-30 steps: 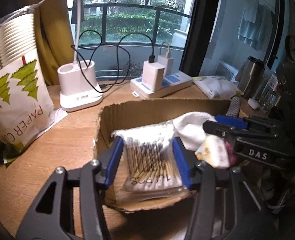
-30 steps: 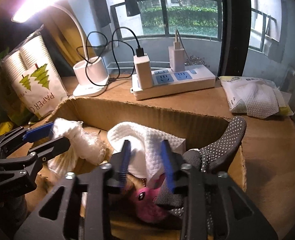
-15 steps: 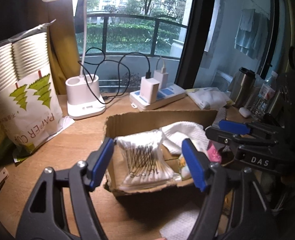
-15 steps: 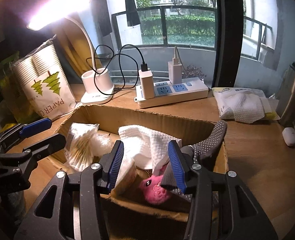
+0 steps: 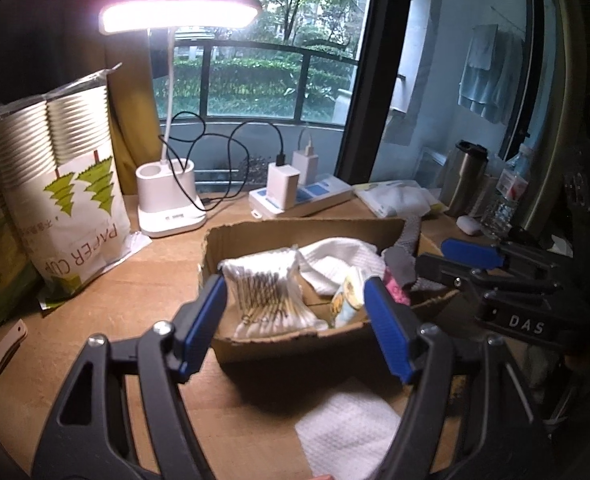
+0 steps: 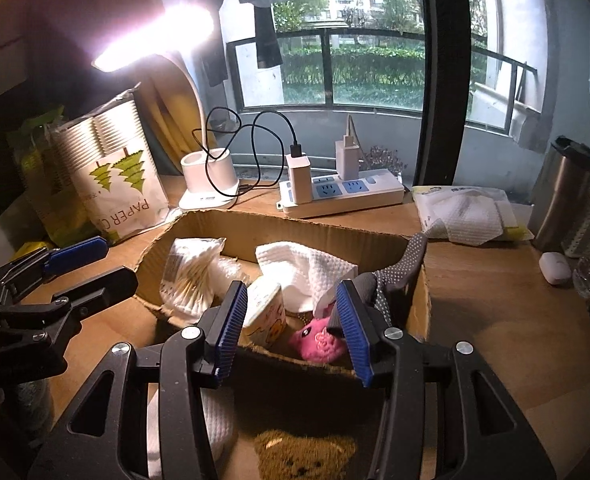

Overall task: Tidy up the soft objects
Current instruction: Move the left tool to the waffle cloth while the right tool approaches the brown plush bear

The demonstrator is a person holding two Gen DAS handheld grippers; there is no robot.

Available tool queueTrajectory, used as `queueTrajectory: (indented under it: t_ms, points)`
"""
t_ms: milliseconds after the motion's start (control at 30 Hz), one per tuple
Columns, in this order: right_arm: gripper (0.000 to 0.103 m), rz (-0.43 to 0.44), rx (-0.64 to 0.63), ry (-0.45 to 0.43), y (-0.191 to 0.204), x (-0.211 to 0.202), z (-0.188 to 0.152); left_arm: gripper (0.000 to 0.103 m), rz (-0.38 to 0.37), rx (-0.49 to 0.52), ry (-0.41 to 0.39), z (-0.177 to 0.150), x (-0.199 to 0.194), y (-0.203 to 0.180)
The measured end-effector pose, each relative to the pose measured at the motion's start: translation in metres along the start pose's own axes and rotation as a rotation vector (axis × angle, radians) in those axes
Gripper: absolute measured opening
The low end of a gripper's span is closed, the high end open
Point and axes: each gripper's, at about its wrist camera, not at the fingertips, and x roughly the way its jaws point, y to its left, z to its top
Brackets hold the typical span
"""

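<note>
both grippers are hanging over the cardboard box (image 6: 199,228) with nothing in them, left gripper (image 5: 295,326) spread wide and right gripper (image 6: 291,330) gaping too. the cotton swab bag (image 5: 265,294), white cloth (image 6: 307,270), pink plush (image 6: 317,340) and dotted sock (image 6: 409,258) all sit inside the box.

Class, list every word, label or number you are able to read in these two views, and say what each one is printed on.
"PAPER CUP": on the paper-cup bag, partly cut off in the right wrist view.
"DAS": on the right gripper, on its black body, seen in the left wrist view.
Small line above "PAPER CUP": too small to read.
Printing on the cotton swab bag, the wipes pack and the water bottle label: blurred, unreadable.
</note>
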Motion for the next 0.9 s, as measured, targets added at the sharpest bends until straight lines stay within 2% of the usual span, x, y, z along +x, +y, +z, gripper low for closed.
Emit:
queueTrajectory:
  t_ms: [433,833,900]
  points:
    - [0.050,-0.016,0.007,-0.020,0.002,-0.030,-0.020,0.072,-0.016,0.016,-0.005,-0.017,-0.023,-0.017]
    - [0.051,-0.021,0.030,-0.006,-0.001,-0.043,-0.049,0.072,-0.026,0.031,0.027,-0.037,-0.028,-0.031]
    - [0.054,-0.022,0.035,-0.002,-0.003,-0.043,-0.054,0.072,-0.027,0.033,0.036,-0.042,-0.027,-0.034]
